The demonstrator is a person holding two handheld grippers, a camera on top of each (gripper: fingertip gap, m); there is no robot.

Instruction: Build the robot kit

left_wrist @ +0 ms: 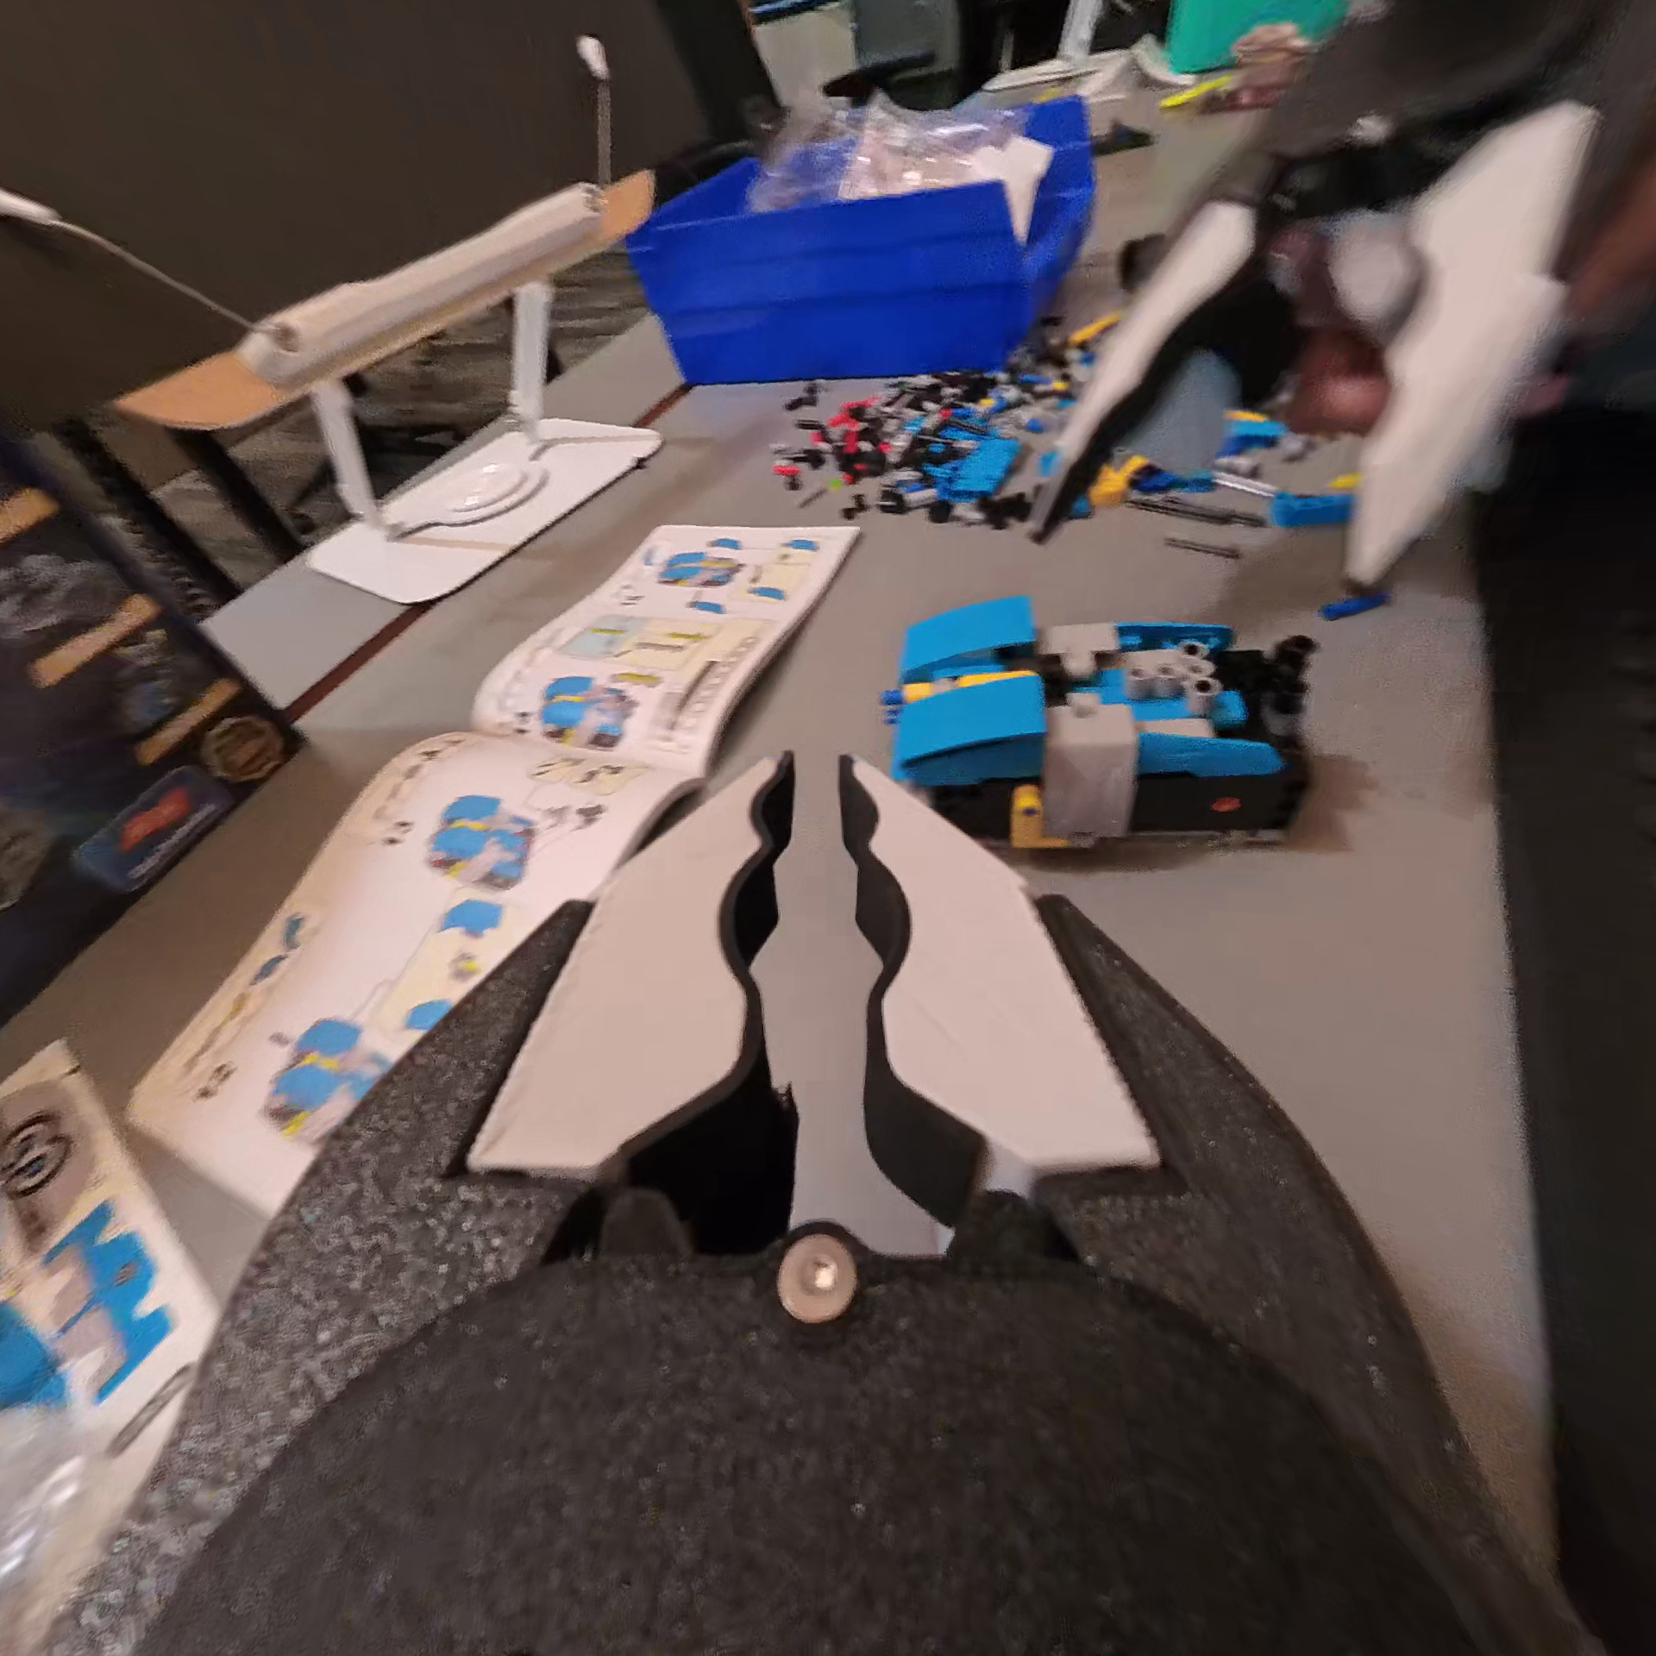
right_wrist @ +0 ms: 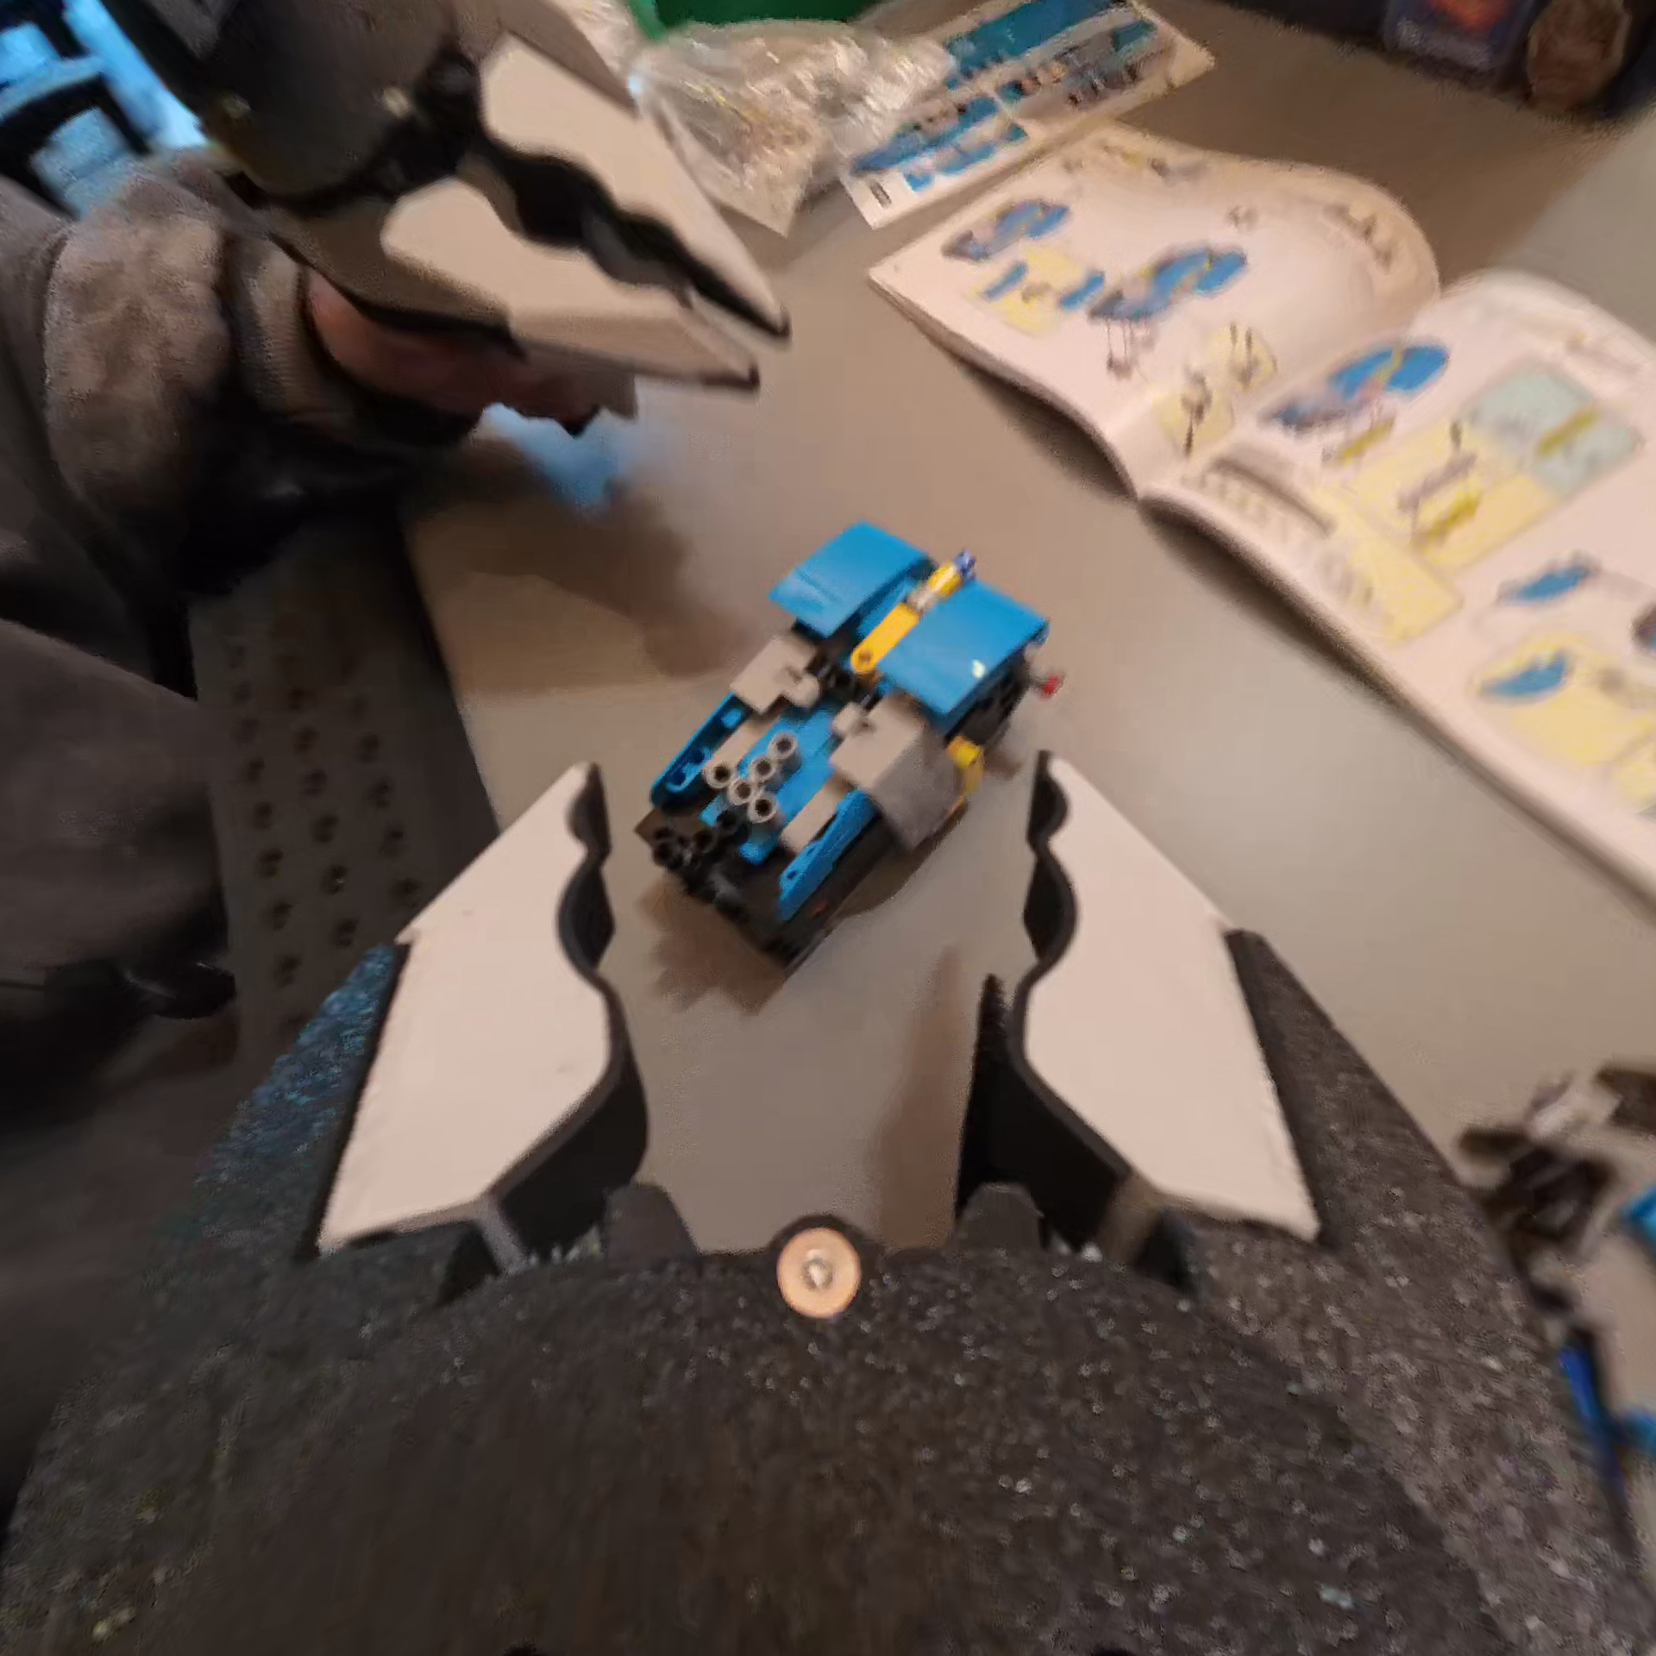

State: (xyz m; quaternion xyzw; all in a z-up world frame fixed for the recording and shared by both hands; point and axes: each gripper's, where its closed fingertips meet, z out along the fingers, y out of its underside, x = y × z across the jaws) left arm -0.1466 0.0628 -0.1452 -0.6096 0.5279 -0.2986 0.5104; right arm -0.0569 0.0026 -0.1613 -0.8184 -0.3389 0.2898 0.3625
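Observation:
A small brick model car, blue with grey, black and yellow parts, stands on the grey table. My left gripper has its jaws nearly together with nothing between them, a little left of and short of the model. It shows blurred at the upper left of the right wrist view. My right gripper is wide open and empty, hovering just above and short of the model, which sits between its fingertips in that view. In the left wrist view the right gripper is blurred beyond the model.
An open instruction booklet lies left of the model. A pile of loose bricks and a blue bin lie beyond it. A white desk lamp and a dark box stand at the left. A plastic bag lies by a leaflet. Across from one pair of fingers to the other is roughly 12 centimeters.

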